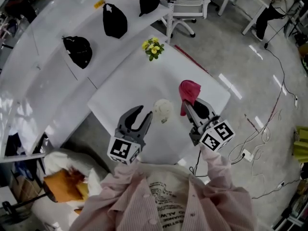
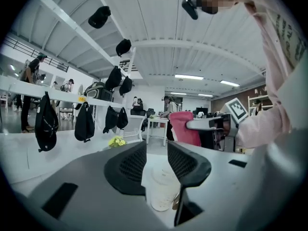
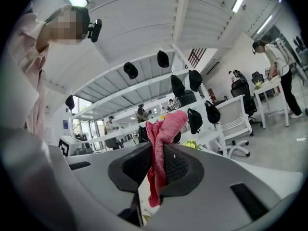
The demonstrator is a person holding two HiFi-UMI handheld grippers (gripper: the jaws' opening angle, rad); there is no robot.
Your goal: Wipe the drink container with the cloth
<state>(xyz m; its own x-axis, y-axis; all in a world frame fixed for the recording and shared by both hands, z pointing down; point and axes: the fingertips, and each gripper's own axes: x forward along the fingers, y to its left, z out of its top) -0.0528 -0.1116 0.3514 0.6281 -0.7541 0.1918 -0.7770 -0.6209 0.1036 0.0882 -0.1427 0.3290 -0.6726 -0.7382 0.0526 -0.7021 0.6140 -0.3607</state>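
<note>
A clear lidded drink cup (image 1: 163, 109) stands on the white table (image 1: 120, 93). My left gripper (image 1: 146, 112) hovers just short of it, its tips beside the cup's left side. In the left gripper view the cup (image 2: 162, 189) shows low in the gap of the left gripper (image 2: 157, 150). The jaws stand partly closed with a gap, and I see no pad pressing on the cup. To the right of the cup my right gripper (image 1: 192, 105) is shut on a red cloth (image 1: 189, 91). That cloth (image 3: 161, 138) hangs bunched between the right gripper's (image 3: 155, 155) pads.
A small bunch of yellow flowers (image 1: 153, 47) sits at the table's far corner. Black caps (image 1: 115, 20) lie on a long white counter behind. A white chair (image 1: 185, 6) stands beyond, cables (image 1: 250, 143) trail on the floor at right, and bags (image 1: 62, 184) sit at lower left.
</note>
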